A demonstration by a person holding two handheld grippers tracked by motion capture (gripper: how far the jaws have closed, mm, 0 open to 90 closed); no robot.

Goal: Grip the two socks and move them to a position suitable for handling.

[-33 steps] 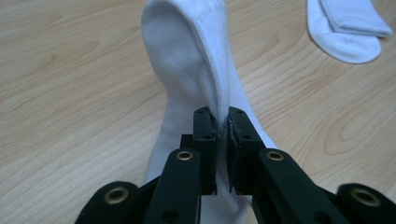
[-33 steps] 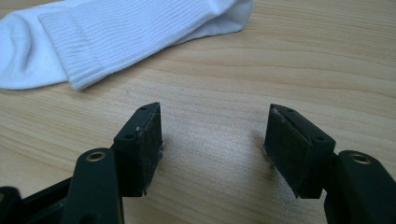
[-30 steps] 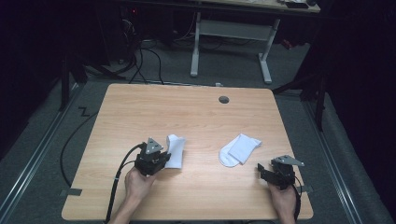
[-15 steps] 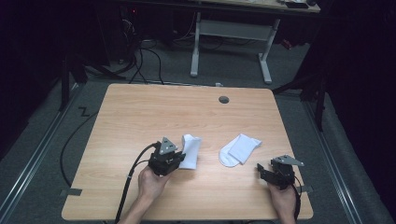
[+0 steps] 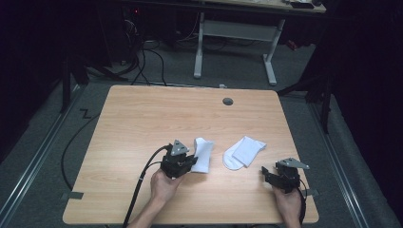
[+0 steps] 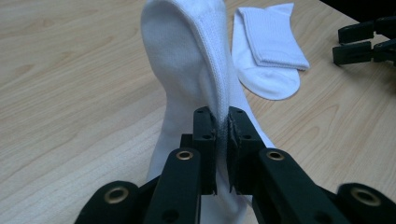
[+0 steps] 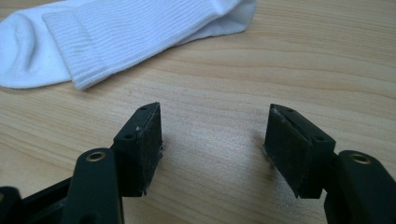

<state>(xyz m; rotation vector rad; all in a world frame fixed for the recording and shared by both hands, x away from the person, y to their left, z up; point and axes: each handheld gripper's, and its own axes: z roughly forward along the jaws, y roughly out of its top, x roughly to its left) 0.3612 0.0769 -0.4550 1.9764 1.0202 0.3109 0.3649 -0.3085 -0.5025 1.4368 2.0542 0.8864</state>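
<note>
The left hand-held gripper (image 6: 223, 122) is clamped on a thin fold of the white sock (image 6: 196, 60), which drapes limply onto the counter (image 5: 142, 118). The right hand-held gripper (image 7: 212, 140) stands wide open and empty. The folded sock (image 5: 242, 153) lies between them. Fabric appears light and soft; pinch edges.

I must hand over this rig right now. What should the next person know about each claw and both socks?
Left claw: shut on the edge of the held sock, which rises folded above the jaws.
Right claw: open, nothing between its jaws, low over the table.
Folded sock: lies flat, just ahead of the right claw, apart from the held sock.
Done: one sock looks folded.
Left: probably to fold the held sock or lay it by the other.
</note>
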